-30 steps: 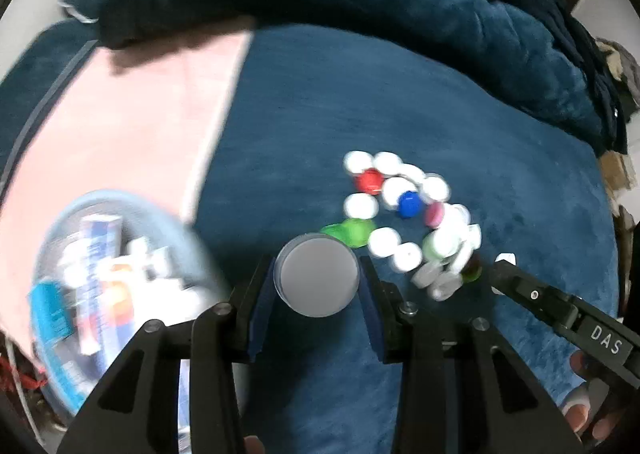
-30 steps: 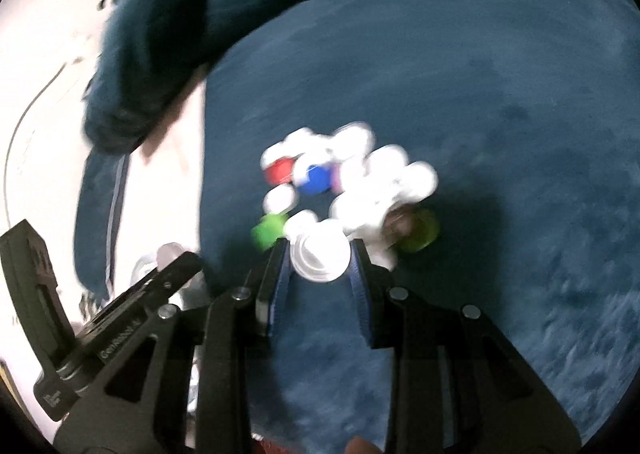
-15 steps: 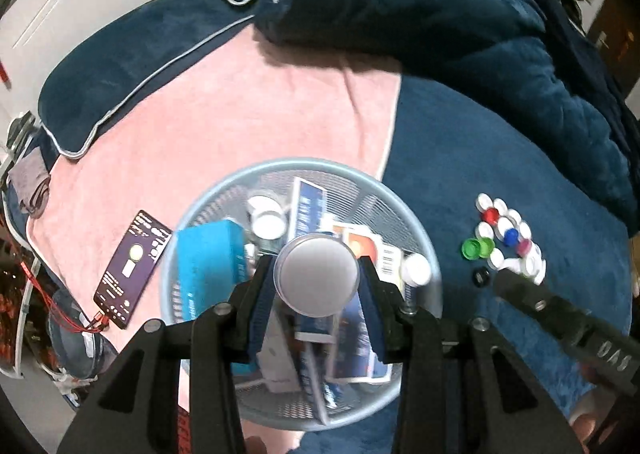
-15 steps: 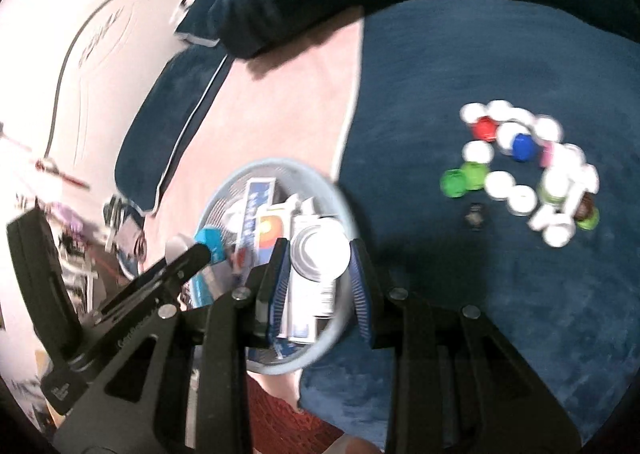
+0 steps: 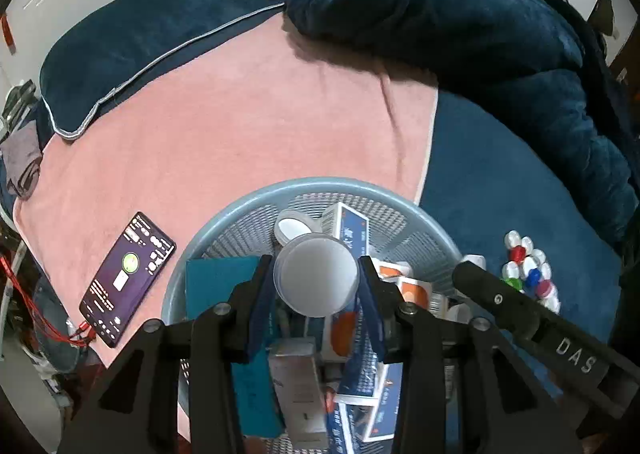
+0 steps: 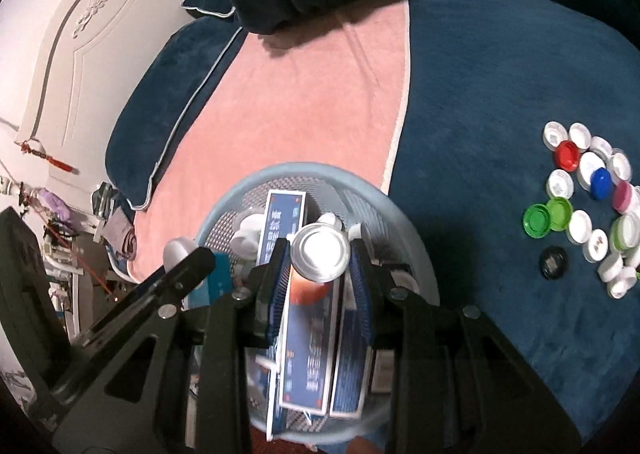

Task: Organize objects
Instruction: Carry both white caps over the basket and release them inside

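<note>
Over the basket (image 5: 240, 213), light, stiff, slippery caps (image 5: 316, 280) (image 6: 320, 252) are being let go by the opening left gripper (image 5: 316, 286) and right gripper (image 6: 320, 254), rim-held across the width.

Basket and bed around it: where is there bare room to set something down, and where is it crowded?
Free: the pink towel between the phone, the pillow and the basket; also the blue blanket between the basket and the caps. Crowded: the basket, full of boxes and lids, and the cap cluster.
</note>
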